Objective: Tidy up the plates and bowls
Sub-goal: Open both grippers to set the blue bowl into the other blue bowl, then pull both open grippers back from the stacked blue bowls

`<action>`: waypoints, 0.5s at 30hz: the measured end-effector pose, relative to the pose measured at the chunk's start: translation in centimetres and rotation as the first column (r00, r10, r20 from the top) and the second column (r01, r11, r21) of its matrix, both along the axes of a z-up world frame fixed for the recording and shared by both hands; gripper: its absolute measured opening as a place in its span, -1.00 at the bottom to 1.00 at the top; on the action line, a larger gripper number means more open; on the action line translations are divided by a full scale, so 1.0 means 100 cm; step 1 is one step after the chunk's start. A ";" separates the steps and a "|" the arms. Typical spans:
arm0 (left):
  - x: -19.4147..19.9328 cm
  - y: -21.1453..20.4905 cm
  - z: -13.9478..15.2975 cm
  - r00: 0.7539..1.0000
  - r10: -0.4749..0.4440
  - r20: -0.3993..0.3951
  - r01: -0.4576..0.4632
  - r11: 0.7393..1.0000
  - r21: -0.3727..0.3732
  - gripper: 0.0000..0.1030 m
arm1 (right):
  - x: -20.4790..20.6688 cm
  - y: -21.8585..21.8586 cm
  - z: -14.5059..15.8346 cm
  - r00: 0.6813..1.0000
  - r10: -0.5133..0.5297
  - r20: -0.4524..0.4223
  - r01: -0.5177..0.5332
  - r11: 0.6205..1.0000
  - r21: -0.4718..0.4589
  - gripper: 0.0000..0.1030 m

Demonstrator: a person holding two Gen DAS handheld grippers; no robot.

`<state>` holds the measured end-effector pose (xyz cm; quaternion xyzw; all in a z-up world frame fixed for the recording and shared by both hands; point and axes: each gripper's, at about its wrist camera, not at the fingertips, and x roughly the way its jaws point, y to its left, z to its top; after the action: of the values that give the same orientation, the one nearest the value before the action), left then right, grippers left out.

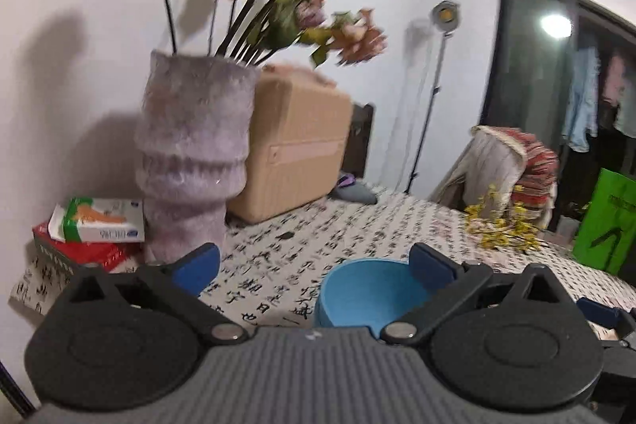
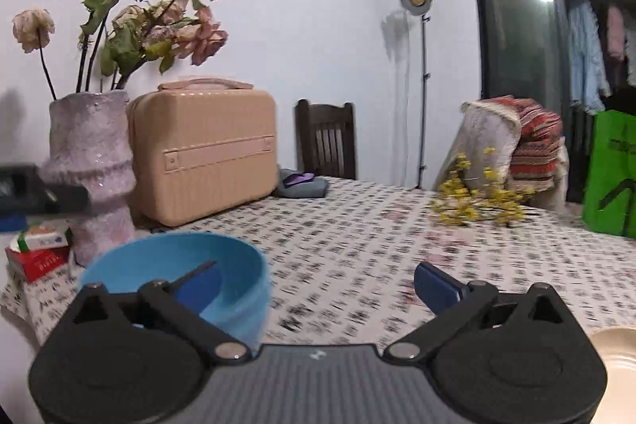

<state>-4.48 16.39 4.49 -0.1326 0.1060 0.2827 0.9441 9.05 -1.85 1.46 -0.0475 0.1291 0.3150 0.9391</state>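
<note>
Left gripper (image 1: 314, 267): I see my jaws spread wide, nothing pinched; the right blue pad overlaps the bowl's rim in view, and I cannot tell whether it touches.
Right gripper (image 2: 318, 285): my jaws are spread wide and hold nothing; the left pad shows in front of the bowl's open mouth, contact unclear.
Bowl (image 1: 367, 295): blue, upright on the table (image 2: 377, 225), close in front of both grippers, low and left in my right view.
Plate (image 2: 618, 352): a cream rim at the lower right edge of my right view, well apart from the bowl.
Left edge: vase (image 1: 190, 161) with dried flowers stands near the table's left side, boxes (image 1: 91, 229) stacked beside it near the corner.
Back edge: a tan case (image 2: 202, 153) sits beside the vase; a chair (image 2: 326, 138) stands behind the table.
Right edge: yellow sprigs (image 2: 473, 201) lie near the far right edge.
Open room: I have bare patterned cloth between the bowl, the case and the sprigs.
</note>
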 end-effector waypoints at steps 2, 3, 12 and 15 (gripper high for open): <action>-0.008 -0.006 -0.002 1.000 -0.005 0.006 0.005 0.999 0.040 1.00 | -0.007 -0.014 -0.004 1.000 0.002 0.011 -0.002 1.000 -0.001 1.00; -0.012 -0.010 -0.003 1.000 -0.011 0.008 0.010 0.998 0.059 1.00 | -0.010 -0.021 -0.006 1.000 0.006 0.009 -0.006 1.000 -0.004 1.00; -0.028 -0.031 -0.024 1.000 -0.023 -0.010 0.025 0.989 0.143 1.00 | -0.020 -0.075 -0.017 1.000 -0.016 -0.003 0.016 1.000 0.014 1.00; -0.031 -0.035 -0.027 1.000 -0.011 0.018 0.008 0.990 0.137 1.00 | -0.021 -0.088 -0.023 0.999 -0.034 -0.014 0.034 0.999 0.016 1.00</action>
<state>-7.62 12.84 1.84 -0.0695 0.0781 0.2835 0.9533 6.97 -10.69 -0.85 -0.0354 0.1338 0.3004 0.9437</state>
